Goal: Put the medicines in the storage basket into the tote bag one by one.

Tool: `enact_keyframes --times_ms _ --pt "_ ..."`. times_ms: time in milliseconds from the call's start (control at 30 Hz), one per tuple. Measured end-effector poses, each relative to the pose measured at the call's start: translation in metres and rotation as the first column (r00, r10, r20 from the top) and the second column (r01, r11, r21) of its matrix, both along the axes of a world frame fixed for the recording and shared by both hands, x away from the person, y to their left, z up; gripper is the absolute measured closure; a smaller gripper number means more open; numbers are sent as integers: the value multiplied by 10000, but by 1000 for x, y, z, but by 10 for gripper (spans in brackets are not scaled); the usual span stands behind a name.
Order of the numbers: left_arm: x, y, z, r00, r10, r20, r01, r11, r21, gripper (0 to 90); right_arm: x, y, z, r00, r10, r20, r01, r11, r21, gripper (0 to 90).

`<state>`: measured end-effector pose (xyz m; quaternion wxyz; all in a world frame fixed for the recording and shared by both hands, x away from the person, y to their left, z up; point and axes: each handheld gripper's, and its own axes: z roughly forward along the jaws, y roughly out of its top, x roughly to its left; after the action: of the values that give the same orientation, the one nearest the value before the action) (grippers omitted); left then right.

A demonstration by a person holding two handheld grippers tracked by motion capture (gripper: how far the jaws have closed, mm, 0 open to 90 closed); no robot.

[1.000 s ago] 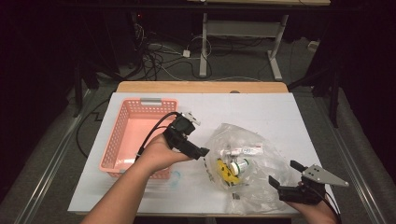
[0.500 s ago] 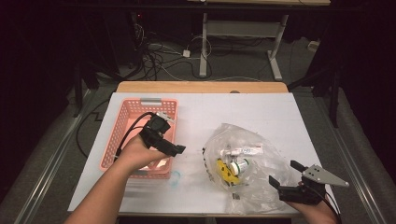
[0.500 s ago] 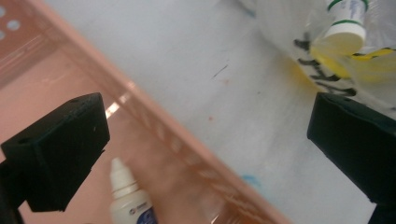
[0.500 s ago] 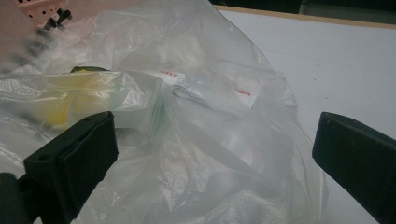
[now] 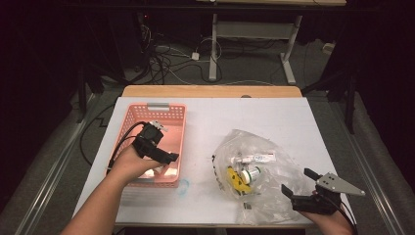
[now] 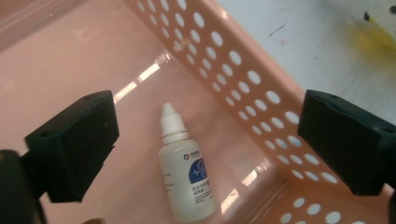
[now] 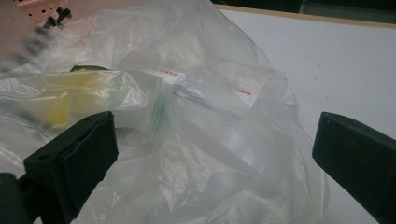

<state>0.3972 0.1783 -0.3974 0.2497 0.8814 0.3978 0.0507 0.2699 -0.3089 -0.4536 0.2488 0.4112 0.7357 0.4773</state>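
We see the table (image 5: 293,122) brightly lit against dark surroundings; glare streaks the basket (image 6: 60,60) floor, and the bag (image 7: 196,140) looks soft, blurred at its left.

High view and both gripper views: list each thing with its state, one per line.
Dropper bottle: lying flat in basket, capped, free.
Pink basket: upright on table.
Plastic bag: crumpled on table, items inside.
Left gripper: jaws open above bottle.
Right gripper: jaws open at bag.
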Motion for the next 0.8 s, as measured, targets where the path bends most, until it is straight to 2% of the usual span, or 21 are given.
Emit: enact_keyframes --times_ms 200,333,567,800 --pt "3 3 -7 9993 130 -338 -117 9992 379 143 -1 -1 1 10000 -28 -7 28 10000 47 8" --pt "6 4 -13 9971 177 -740 -128 9977 669 184 -1 -1 1 10000 -37 -6 37 10000 63 8" --pt "10 4 -23 9894 231 -1432 -80 9944 1056 257 0 -1 0 10000 -37 5 37 10000 76 8" --pt "13 -1 -27 9821 164 -1876 110 9895 1441 336 0 -1 1 10000 -42 -8 42 9999 93 8"
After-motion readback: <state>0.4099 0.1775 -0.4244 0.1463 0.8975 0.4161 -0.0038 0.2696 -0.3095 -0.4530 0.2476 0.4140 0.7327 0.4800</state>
